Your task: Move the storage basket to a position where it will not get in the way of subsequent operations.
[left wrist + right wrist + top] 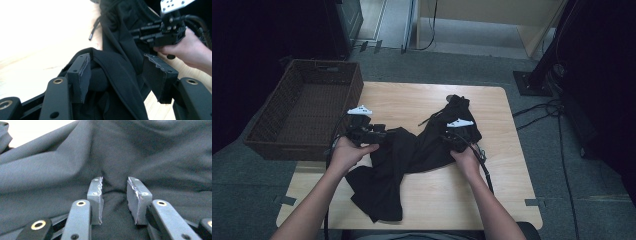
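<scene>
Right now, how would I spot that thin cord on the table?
Start at the wooden table and find the black garment crumpled across its middle. At the garment's far end, a thin black drawstring trails onto bare wood. It is the one slender strand beside broad folds of cloth.

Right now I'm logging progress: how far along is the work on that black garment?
Nothing looks finished: the black garment lies crumpled on the table, and the basket holds nothing. In hand: left gripper open around a fold, right gripper open against the cloth.
</scene>
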`<state>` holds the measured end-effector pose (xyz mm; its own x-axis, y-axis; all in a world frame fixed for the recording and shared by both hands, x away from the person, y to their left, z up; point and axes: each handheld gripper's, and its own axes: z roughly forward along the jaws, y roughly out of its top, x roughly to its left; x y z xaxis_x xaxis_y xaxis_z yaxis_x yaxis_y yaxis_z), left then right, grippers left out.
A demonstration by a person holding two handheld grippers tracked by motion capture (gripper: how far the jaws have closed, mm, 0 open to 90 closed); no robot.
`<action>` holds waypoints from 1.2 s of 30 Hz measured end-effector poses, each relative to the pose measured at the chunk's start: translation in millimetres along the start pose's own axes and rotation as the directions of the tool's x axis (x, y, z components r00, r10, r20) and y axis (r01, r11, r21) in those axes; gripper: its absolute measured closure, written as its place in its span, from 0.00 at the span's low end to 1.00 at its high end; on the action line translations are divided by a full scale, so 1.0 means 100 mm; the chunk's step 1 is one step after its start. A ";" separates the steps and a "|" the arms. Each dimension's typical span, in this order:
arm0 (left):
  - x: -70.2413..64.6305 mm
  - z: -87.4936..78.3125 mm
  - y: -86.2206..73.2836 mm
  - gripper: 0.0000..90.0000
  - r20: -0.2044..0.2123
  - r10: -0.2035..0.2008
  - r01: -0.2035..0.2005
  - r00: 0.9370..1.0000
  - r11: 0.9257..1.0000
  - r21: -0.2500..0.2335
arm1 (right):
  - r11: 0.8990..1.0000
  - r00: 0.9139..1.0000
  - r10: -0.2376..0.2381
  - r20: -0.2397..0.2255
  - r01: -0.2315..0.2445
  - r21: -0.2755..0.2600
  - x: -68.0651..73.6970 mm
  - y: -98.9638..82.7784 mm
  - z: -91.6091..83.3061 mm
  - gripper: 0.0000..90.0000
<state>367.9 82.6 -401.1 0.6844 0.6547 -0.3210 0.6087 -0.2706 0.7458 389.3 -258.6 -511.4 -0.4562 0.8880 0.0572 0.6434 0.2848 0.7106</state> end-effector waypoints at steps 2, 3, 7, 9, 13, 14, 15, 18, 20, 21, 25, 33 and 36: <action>-0.01 0.00 0.03 0.44 -0.005 0.006 -0.006 1.000 1.000 0.001 | 1.000 1.000 -0.001 -0.019 0.000 -0.010 0.00 -0.05 -0.03 0.73; -0.01 0.03 0.04 0.44 -0.006 0.009 -0.009 1.000 1.000 0.009 | 1.000 1.000 -0.008 -0.020 0.007 -0.012 0.00 -0.06 -0.04 0.73; -0.03 0.19 0.09 0.45 0.004 0.013 -0.013 1.000 1.000 0.028 | 0.999 0.999 0.018 -0.041 -0.017 0.027 -0.01 -0.08 -0.12 0.70; -0.05 0.31 0.15 0.46 0.009 0.025 -0.026 1.000 0.998 0.049 | 0.998 0.997 0.048 -0.056 -0.045 0.044 -0.03 -0.09 -0.18 0.69; -0.10 0.54 0.27 0.47 0.021 0.049 -0.050 0.999 0.996 0.078 | 0.998 0.997 0.054 -0.054 -0.052 0.040 -0.08 -0.18 -0.30 0.67; -0.10 0.58 0.28 0.47 0.025 0.050 -0.052 0.998 0.995 0.083 | 0.998 0.997 0.053 -0.054 -0.050 0.048 -0.09 -0.21 -0.33 0.66; -0.11 0.64 0.31 0.48 0.027 0.055 -0.057 0.998 0.994 0.088 | 0.997 0.997 0.051 -0.054 -0.048 0.053 -0.10 -0.23 -0.34 0.65; -0.14 0.77 0.36 0.49 0.032 0.071 -0.074 0.997 0.993 0.097 | 0.997 0.996 0.054 -0.069 -0.050 0.056 -0.15 -0.32 -0.40 0.64; -0.15 0.84 0.38 0.50 0.037 0.078 -0.082 0.996 0.992 0.095 | 0.997 0.996 0.061 -0.072 -0.057 0.058 -0.19 -0.36 -0.45 0.65; -0.15 0.88 0.38 0.51 0.040 0.079 -0.083 0.996 0.992 0.097 | 0.996 0.995 0.069 -0.071 -0.065 0.053 -0.21 -0.38 -0.46 0.65; -0.16 1.09 0.35 0.53 0.045 0.088 -0.093 0.995 0.987 0.132 | 0.996 0.994 0.095 -0.056 -0.094 0.011 -0.30 -0.46 -0.50 0.64; -0.16 1.54 0.13 0.60 0.057 0.132 -0.142 0.990 0.962 0.233 | 0.991 0.990 0.132 -0.050 -0.134 -0.022 -0.39 -0.54 -0.55 0.65; -0.13 1.60 0.04 0.62 0.039 0.141 -0.146 0.989 0.956 0.256 | 0.992 0.992 0.123 -0.035 -0.124 -0.031 -0.37 -0.55 -0.55 0.65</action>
<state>425.7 -40.0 -487.9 0.7784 0.5820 -0.2354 0.5844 -0.5347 0.6104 337.4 -326.9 -514.4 -0.3948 0.9032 0.1687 0.6756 0.1609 0.7195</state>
